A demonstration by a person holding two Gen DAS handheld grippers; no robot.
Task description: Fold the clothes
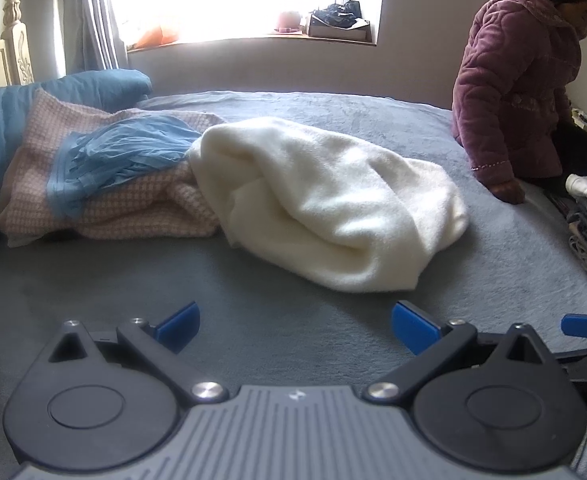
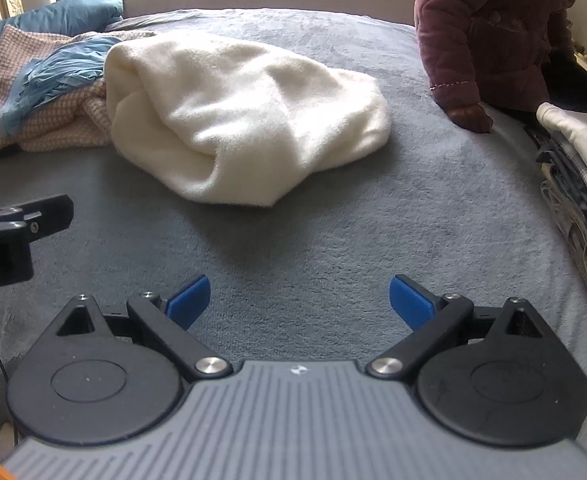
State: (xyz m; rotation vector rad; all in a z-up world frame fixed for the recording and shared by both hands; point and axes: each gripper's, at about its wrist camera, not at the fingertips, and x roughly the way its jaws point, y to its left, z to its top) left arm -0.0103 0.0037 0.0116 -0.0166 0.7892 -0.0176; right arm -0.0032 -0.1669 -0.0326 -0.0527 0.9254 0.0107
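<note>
Both your left tool (image 1: 295, 328) and right tool (image 2: 299, 302) are wide open, holding nothing. The white garment (image 1: 325, 204) lies bunched on the bed (image 1: 273, 320), just ahead. Reach forward and grab its edge first.

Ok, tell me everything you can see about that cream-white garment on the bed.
The cream-white garment is a soft, fleecy-looking piece, bunched into a loose rounded heap with deep folds, not yet folded. It lies mid-bed on the grey bedspread. Its left edge overlaps the pink checked cloth and meets the blue fabric. Neither claw touches it.
</note>
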